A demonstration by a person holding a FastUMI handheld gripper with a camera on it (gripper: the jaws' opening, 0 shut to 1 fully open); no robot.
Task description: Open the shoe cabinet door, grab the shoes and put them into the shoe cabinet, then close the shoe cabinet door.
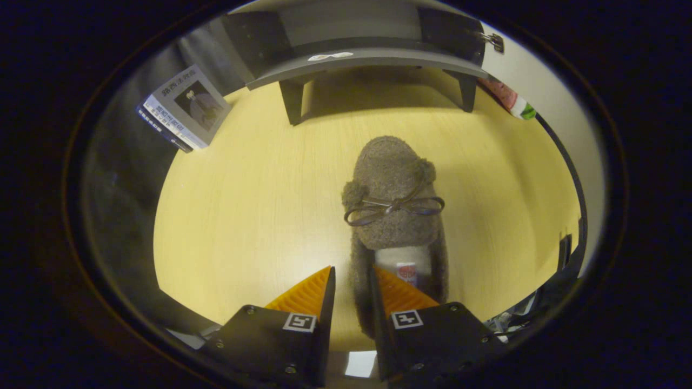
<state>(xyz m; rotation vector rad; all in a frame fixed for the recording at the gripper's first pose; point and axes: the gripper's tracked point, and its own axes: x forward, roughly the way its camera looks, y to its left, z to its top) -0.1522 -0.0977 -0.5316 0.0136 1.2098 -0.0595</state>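
While my tongs [352, 292] pinch the side wall of the fuzzy slipper [393, 205] on the table [243, 216], I must squeeze tight and lift slowly toward the cabinet [373, 59].

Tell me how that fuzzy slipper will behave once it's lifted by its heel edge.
The slipper looks soft and fleecy, so it will probably sag toe-down. It seems light for its size. The claw pinches just one side wall, so the fuzzy fabric may compress and slip a little.
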